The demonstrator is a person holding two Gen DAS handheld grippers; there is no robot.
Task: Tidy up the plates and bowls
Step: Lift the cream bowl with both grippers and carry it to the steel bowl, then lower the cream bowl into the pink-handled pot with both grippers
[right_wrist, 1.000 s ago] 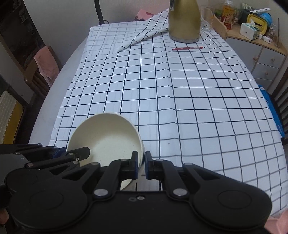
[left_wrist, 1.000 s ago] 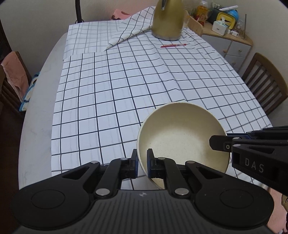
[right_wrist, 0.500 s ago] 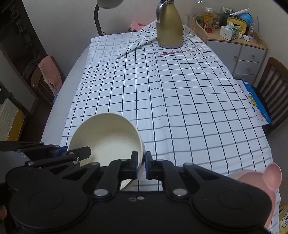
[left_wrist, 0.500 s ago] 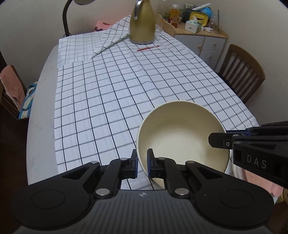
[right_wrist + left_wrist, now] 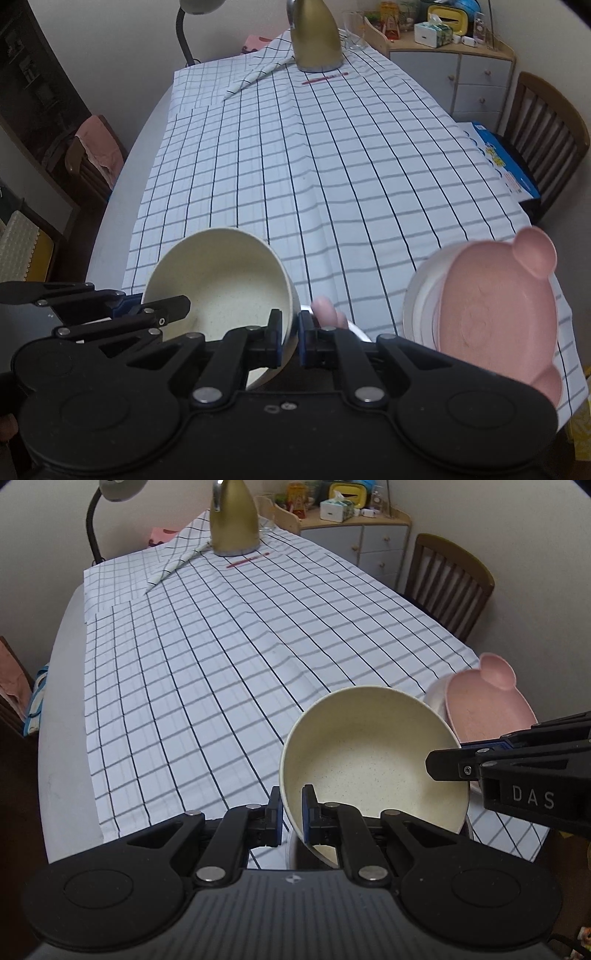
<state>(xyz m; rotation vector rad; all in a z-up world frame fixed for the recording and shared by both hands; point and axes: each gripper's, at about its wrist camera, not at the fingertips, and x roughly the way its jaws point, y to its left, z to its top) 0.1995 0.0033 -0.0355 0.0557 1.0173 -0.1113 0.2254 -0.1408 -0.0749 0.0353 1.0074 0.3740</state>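
A cream speckled bowl hangs tilted in the air over the near edge of the table, held by both grippers. My left gripper is shut on its near-left rim. My right gripper is shut on its right rim; the bowl shows in the right wrist view. A pink bear-shaped plate leans on a stack of white plates at the table's near right corner; it also shows in the left wrist view.
A checked tablecloth covers the table. A gold kettle and a red pen lie at the far end by a desk lamp. Wooden chairs stand right, a grey cabinet behind.
Both grippers have lifted and drawn back with the bowl toward the near edge. The pink plate and white stack have come into view at the right.
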